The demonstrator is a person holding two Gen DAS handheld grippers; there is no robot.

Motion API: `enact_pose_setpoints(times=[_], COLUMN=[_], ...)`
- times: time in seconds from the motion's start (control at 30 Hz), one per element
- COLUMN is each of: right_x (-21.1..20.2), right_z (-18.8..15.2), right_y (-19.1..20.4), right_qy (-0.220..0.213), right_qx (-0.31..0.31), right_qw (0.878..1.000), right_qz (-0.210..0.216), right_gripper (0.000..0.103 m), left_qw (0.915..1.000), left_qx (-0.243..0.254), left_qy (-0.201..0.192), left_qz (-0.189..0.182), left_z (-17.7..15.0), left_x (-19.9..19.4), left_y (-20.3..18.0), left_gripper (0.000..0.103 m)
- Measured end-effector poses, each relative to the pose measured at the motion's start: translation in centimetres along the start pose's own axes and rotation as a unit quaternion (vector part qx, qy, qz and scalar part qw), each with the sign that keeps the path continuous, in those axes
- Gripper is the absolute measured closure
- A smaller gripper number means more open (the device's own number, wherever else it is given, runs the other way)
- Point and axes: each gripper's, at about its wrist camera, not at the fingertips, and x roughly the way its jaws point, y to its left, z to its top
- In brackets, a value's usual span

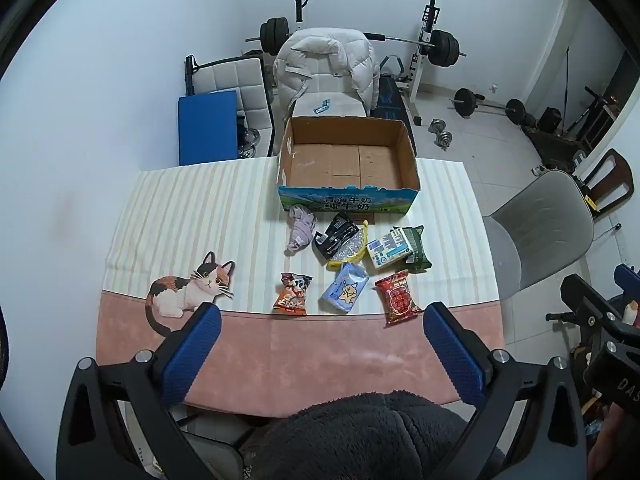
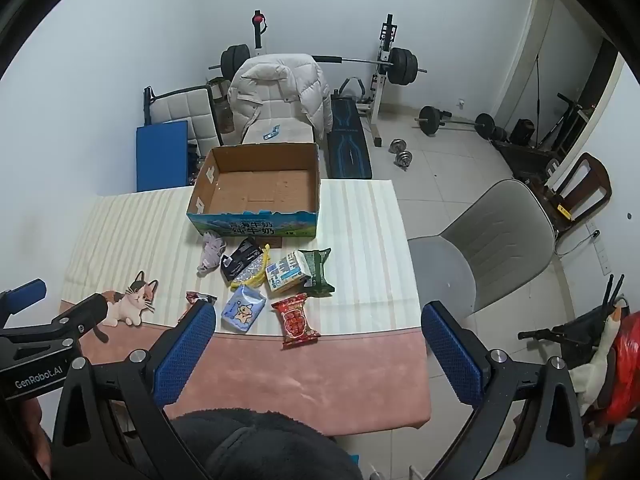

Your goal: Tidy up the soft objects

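An empty cardboard box (image 1: 348, 160) (image 2: 256, 188) stands at the table's far side. In front of it lie a lilac cloth (image 1: 301, 229) (image 2: 211, 255), a black pouch (image 1: 336, 234) (image 2: 240, 262), a white-blue pack (image 1: 390, 249) (image 2: 285, 273) on a green pack (image 1: 418, 246), a light blue packet (image 1: 345, 288) (image 2: 243, 309), a red snack bag (image 1: 398, 298) (image 2: 295, 320) and an orange snack bag (image 1: 292, 294). My left gripper (image 1: 322, 320) is open and empty above the near table edge. My right gripper (image 2: 318, 320) is open and empty, near the red bag.
The table has a striped and pink cloth (image 1: 328, 356) with a cat print (image 1: 188, 294). A grey chair (image 1: 540, 224) (image 2: 488, 240) stands right of the table. A chair with a white jacket (image 1: 328, 64) and gym weights (image 1: 440, 46) are behind the box.
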Motion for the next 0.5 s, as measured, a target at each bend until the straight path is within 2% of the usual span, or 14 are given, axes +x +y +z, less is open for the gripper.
enact_pose_setpoints(times=[0.5], right_x=[0.59], right_z=[0.39], right_y=[0.95], right_qy=[0.003], right_qx=[-0.010], right_qw=[1.000], right_qz=[-0.006], right_gripper=[0.000], left_qw=[1.0000], left_qx=[-0.002], left_qy=[-0.002], left_qz=[-0.005], left_z=[0.09], left_x=[-0.03], left_y=[-0.10], left_gripper=[0.000])
